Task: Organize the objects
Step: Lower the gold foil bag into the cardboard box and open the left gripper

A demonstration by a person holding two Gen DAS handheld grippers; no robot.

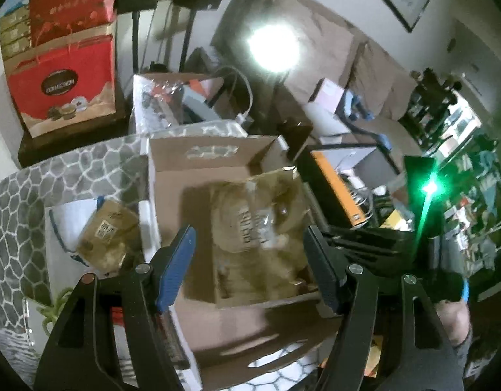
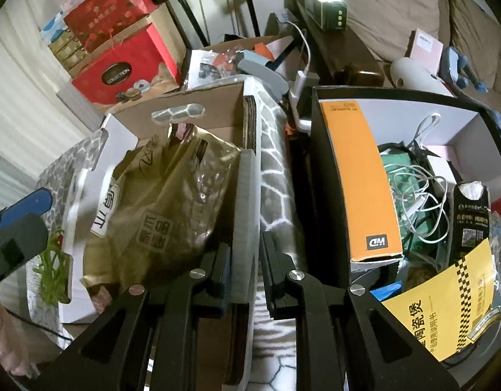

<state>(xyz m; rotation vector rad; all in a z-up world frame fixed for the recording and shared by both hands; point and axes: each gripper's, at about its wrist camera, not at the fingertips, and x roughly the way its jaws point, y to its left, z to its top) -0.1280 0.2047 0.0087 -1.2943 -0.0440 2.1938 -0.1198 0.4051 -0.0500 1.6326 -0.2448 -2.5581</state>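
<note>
Holding the side wall of the cardboard box (image 2: pixel 247 176) between clenched pads of the right gripper (image 2: pixel 245 270); wall edge white, corrugated, pinched near its lower end. Hovering above the box opening, left gripper (image 1: pixel 247 260) released, jaws spread, nothing between the blue pad (image 1: pixel 177 260) and the black one. Resting inside the box: gold foil bag (image 2: pixel 172 202), crinkled, glossy, printed with dark characters, tilted against the far flap. Far flap upright with an oval handle cut-out (image 2: pixel 178 112). Lying outside the box on the left, on a white tray (image 1: pixel 64 215): second smaller gold packet (image 1: pixel 107 234), apart from the box wall. Underneath, a grey cloth with a white cell pattern (image 2: pixel 276 169).

To the right, just beside the cloth edge: black bin (image 2: pixel 315 150) with white inner walls, packed with an orange box (image 2: pixel 361 179) standing on end, tangled white cables (image 2: pixel 413 195), a black carton (image 2: pixel 470 221), a yellow leaflet (image 2: pixel 446 309). Narrow gap between cardboard box and bin; open room only above the box mouth. Behind, stacked red gift boxes (image 1: pixel 64 75).
</note>
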